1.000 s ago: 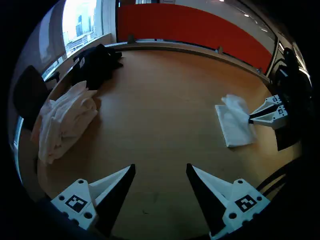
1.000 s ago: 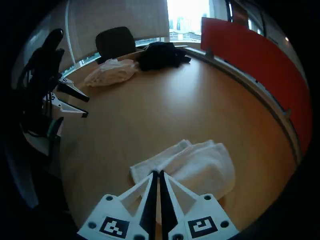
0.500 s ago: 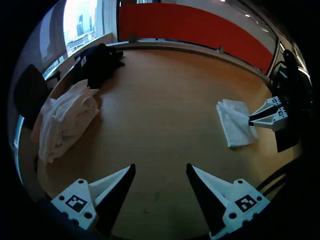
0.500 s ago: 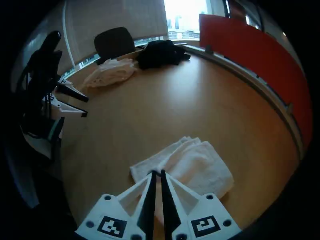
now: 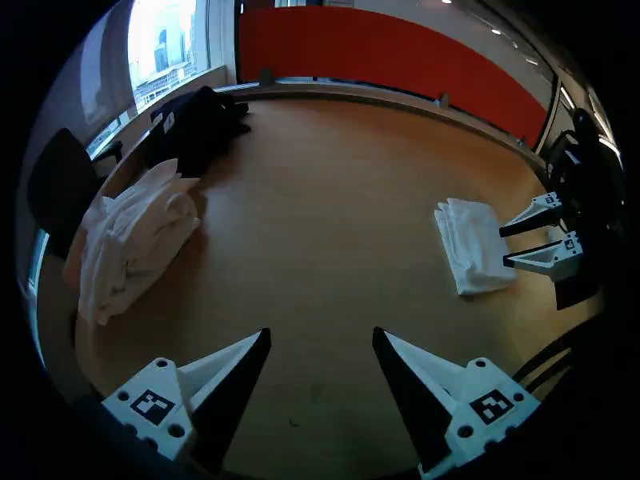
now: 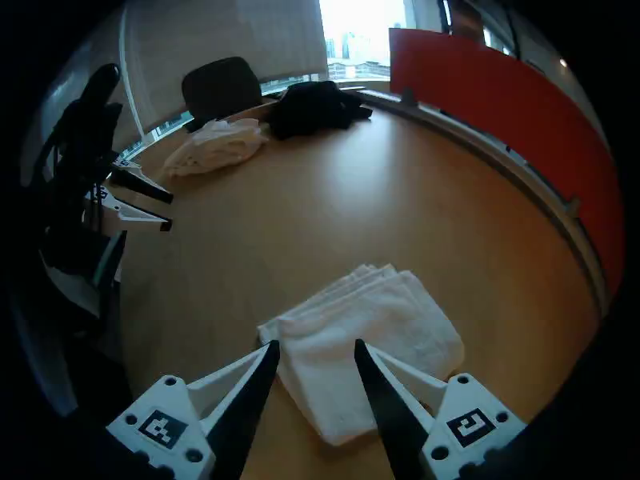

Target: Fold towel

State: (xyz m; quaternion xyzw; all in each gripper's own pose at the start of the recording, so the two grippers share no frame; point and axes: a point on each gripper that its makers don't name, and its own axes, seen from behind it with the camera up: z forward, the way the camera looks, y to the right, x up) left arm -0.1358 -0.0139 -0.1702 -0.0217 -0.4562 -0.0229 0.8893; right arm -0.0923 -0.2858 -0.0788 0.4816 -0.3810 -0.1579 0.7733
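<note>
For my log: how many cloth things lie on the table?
3: folded towel at the right claw, white heap at the far edge, black heap beside it. Heaps may hide more.

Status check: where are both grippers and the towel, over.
Left gripper open, over bare table. Right gripper open at the folded towel, near edge. Towel lies flat. White cloth pile and black garment far off, nothing in the way.

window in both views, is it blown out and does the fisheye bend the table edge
Left gripper view: the window is washed out bright, and the table has its far edge bowed into an arc. Right gripper view: the window glares too, the table edge curves along the red panel, and the folded towel looks sharp.
</note>
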